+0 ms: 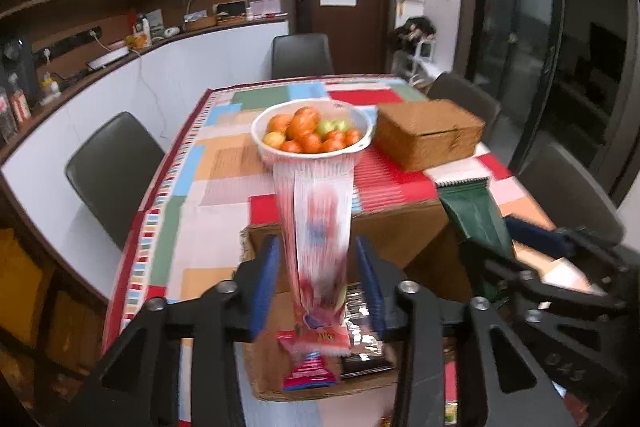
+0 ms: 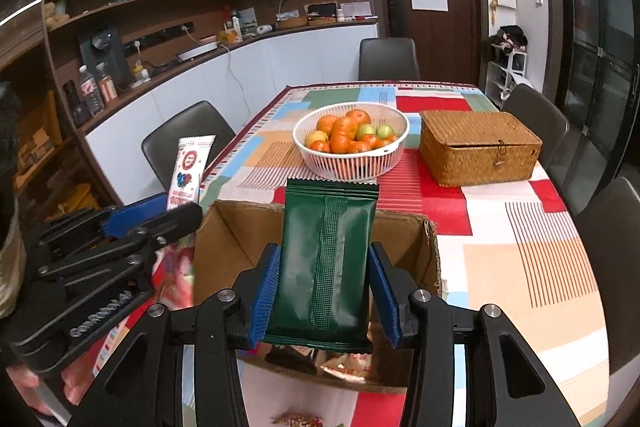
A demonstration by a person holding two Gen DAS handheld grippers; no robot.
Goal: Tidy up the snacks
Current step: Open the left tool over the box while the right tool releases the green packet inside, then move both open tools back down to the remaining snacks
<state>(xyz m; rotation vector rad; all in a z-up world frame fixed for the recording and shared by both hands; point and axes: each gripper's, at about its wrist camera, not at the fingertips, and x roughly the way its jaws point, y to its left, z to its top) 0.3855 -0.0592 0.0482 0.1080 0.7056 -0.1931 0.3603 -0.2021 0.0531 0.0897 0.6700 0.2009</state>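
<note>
Claws pinching packets, left claw (image 1: 316, 291) red-white packet (image 1: 316, 239), right claw (image 2: 324, 291) green packet (image 2: 326, 259), cardboard box (image 2: 430, 251) beneath, fruit basket (image 2: 352, 163) beyond

The surface (image 2: 520, 247) wears a patchwork tablecloth (image 2: 500, 211) of red, orange, blue, green and white blocks with a striped border. On it, toward the far end, a white slotted basket (image 2: 316, 163) of oranges and green fruit stands just beside a closed woven rattan box (image 2: 478, 147). Nearer, an open cardboard box (image 2: 224, 239) rests on the cloth, with a small snack packet (image 2: 298, 419) at the near edge.
</note>
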